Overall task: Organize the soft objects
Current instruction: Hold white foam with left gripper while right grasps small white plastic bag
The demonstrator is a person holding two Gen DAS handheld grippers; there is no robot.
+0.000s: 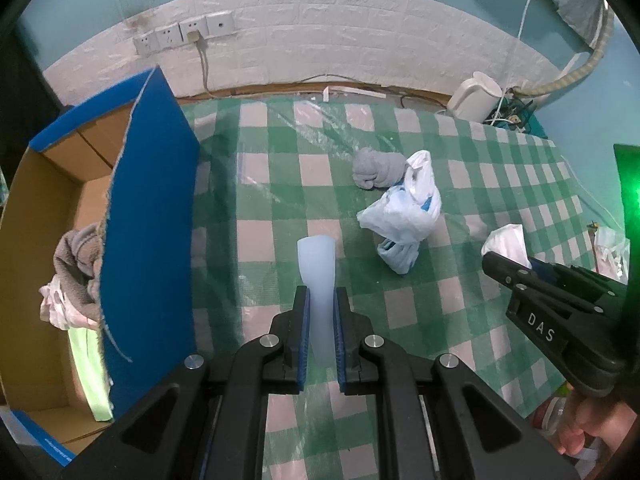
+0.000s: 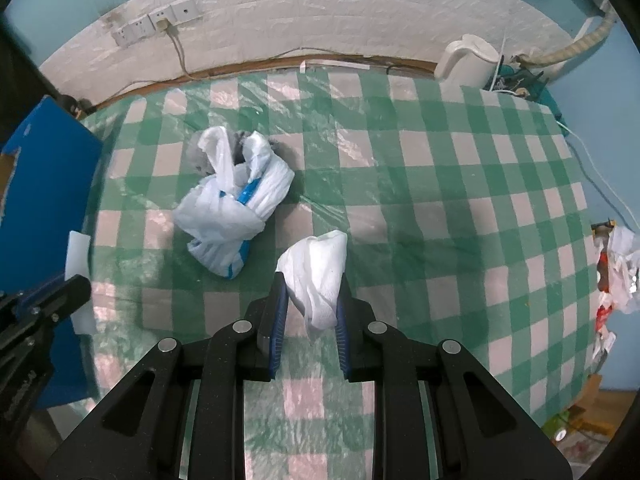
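Observation:
My left gripper is shut on a pale white foam strip, which sticks out forward above the checked cloth. My right gripper is shut on a crumpled white tissue; that tissue and the right gripper also show at the right of the left wrist view. A knotted white and blue plastic bag lies mid-table with a grey rolled cloth just behind it. The foam strip and the left gripper appear at the left edge of the right wrist view.
An open cardboard box with blue flaps stands at the left, holding a grey towel, pink cloth and green cloth. A white kettle and tangled cables sit at the back right. Plastic litter lies off the right edge.

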